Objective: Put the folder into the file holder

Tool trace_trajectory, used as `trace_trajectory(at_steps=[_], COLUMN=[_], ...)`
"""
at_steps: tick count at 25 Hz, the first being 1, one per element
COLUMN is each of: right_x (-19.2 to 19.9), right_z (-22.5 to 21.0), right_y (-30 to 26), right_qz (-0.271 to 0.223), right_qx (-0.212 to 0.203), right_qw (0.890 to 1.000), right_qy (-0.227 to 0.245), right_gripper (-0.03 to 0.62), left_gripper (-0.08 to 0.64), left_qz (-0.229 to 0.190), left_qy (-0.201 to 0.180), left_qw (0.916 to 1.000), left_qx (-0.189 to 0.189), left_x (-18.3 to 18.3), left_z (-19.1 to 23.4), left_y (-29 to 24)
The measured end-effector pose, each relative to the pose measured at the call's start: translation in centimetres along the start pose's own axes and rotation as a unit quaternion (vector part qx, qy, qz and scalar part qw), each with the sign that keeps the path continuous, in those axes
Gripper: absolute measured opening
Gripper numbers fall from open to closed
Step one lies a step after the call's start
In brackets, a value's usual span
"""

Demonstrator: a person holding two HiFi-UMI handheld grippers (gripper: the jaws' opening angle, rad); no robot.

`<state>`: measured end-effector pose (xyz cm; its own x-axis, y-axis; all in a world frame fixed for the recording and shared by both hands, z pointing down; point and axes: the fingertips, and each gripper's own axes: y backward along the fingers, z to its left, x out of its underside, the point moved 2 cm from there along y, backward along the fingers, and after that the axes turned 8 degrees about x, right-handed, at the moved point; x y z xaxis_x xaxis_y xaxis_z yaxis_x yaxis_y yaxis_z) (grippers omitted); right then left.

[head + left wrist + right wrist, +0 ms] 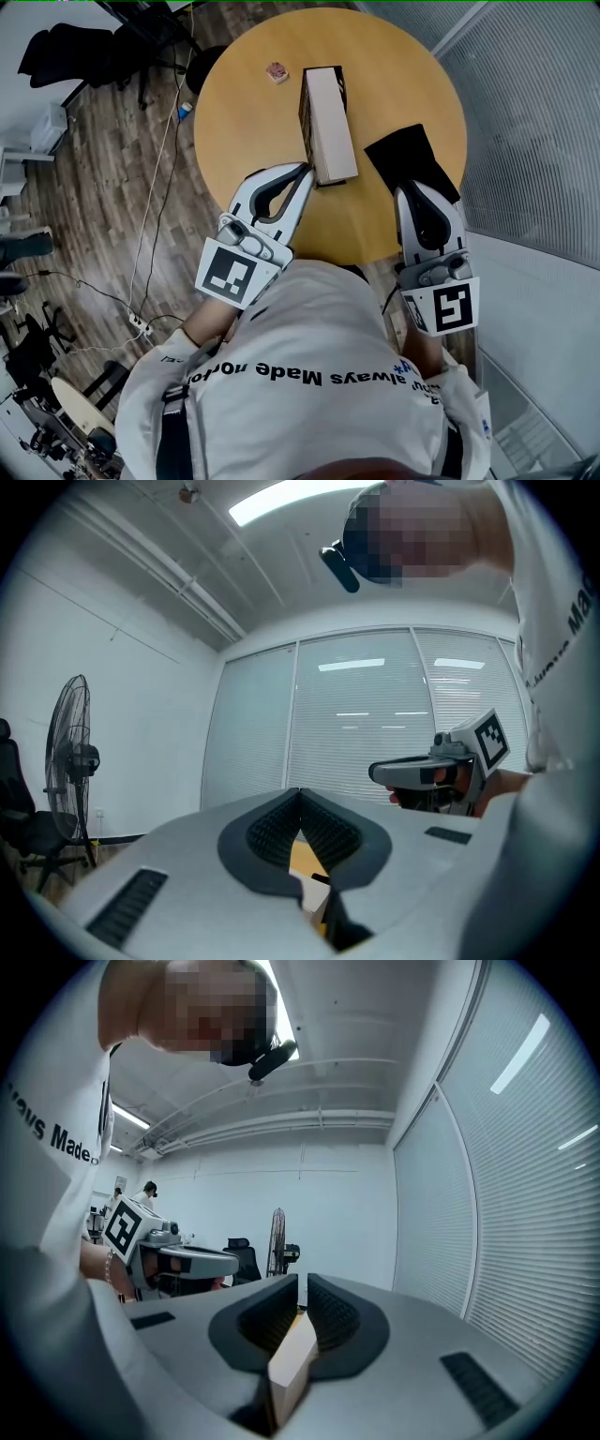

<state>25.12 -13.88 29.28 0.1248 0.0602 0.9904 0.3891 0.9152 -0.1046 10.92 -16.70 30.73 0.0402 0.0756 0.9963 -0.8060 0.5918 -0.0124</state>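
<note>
Black flat folder (405, 155): at the right edge of the round wooden surface (234, 112), its near end clamped in the right tongs (418, 190).
Dark mesh file holder (306, 117): just left of the folder, with its long axis running away from the person, roughly parallel to the folder; a pale block fills it.
Left tongs (307, 170): together, tips at the holder's near corner; whether they grip it cannot be told.
Nearer hand: right.
In the way: likely the holder's right wall; a small pinkish object (276, 71) sits well apart.
</note>
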Motion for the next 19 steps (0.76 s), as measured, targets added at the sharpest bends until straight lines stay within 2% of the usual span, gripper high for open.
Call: trace_trajectory(at_steps=[14, 19], right_x=[-0.3, -0.9], right_z=[0.0, 0.2], right_y=[-0.5, -0.7], right_qz=[-0.003, -0.003], right_qx=[0.01, 0.012], right_qw=[1.0, 1.0], right_qy=[0.004, 0.005], right_gripper=[0.053, 0.052], left_gripper=[0.025, 0.025], left_qz=[0.0, -0.024], left_qy=[-0.006, -0.01], left_qw=[1.0, 0.9996], left_qx=[0.006, 0.011], left_x=[-0.5, -1.5], left_z=[0.6, 0.8], left_y=[0.3, 0.4])
